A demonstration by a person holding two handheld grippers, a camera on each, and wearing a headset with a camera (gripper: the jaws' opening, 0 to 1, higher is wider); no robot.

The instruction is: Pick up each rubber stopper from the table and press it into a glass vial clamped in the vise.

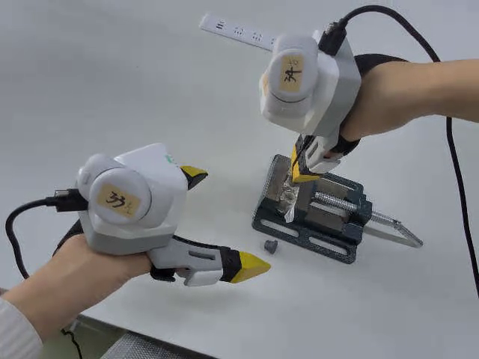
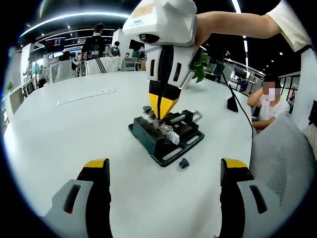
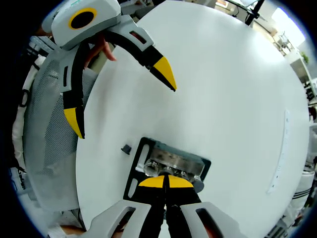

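A dark vise (image 1: 329, 224) stands on the white table and clamps a row of clear glass vials (image 1: 288, 196). My right gripper (image 1: 299, 175) points straight down over the vials, its yellow tips shut together; I see nothing between them. In its own view the right gripper (image 3: 166, 182) hangs over the vials (image 3: 163, 167). One small grey rubber stopper (image 1: 270, 245) lies on the table in front of the vise (image 2: 185, 141). My left gripper (image 1: 222, 219) hovers open to the left of that stopper (image 2: 184, 163). A vial at the far end of the row carries a dark stopper (image 2: 147, 108).
A white power strip (image 1: 236, 30) lies at the back of the table. The vise's screw handle (image 1: 397, 229) sticks out to the right. A black cable (image 1: 456, 172) trails from the right gripper. A mesh chair (image 3: 44, 163) stands by the table edge; people sit in the background.
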